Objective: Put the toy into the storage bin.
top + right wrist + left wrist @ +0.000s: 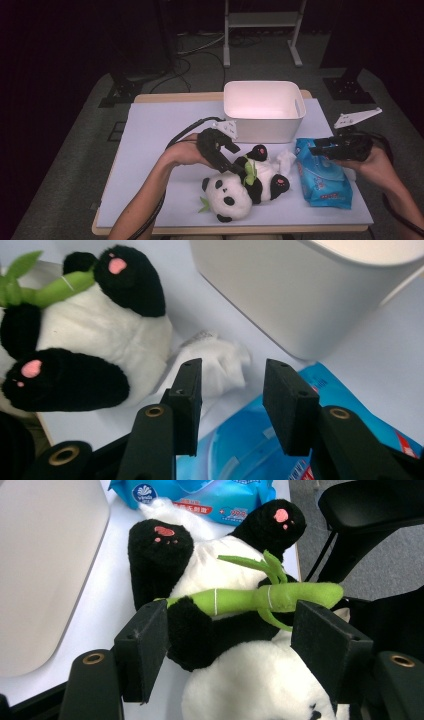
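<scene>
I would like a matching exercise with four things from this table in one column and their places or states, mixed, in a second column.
Things:
1. plush black-and-white panda
2. white plastic bin
3. blue soft pack of wipes
4. right gripper

Places or states:
A. under the right gripper
B. empty, at the table's far side
C. jaws open, nothing between
D. between the left gripper's jaws

Pairs: 1-D, 2-B, 3-A, 4-C

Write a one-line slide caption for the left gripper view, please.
Left gripper straddles a plush panda at its black arm and green bamboo stalk.
</scene>
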`<state>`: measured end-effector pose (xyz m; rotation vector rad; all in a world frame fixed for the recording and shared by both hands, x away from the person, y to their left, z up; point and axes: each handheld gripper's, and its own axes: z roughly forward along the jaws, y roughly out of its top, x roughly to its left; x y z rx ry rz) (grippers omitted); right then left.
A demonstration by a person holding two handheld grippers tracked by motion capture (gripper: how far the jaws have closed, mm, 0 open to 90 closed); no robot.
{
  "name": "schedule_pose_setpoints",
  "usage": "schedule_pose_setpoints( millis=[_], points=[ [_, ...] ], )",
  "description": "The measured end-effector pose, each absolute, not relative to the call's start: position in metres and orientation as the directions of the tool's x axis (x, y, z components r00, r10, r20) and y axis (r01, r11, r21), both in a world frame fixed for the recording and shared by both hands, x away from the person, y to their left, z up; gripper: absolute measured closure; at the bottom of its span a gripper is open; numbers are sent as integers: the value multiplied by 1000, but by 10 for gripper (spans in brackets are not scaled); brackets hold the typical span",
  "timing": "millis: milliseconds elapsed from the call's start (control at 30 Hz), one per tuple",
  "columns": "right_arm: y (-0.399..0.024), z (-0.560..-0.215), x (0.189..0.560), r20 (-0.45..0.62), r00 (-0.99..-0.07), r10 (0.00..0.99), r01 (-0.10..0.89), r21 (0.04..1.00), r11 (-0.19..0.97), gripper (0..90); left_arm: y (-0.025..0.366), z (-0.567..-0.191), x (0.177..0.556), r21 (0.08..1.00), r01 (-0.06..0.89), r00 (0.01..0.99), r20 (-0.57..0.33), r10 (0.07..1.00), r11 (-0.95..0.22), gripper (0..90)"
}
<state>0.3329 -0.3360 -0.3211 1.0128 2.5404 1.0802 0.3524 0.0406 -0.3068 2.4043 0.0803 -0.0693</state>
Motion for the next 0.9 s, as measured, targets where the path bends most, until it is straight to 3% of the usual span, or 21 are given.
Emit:
schedule_pose_setpoints(
  millis=[900],
  points=[
    [-257, -314, 356, 84, -875, 477, 386, 716, 582, 569, 79, -315, 351, 691, 143, 989, -82, 119, -709, 285]
  ],
)
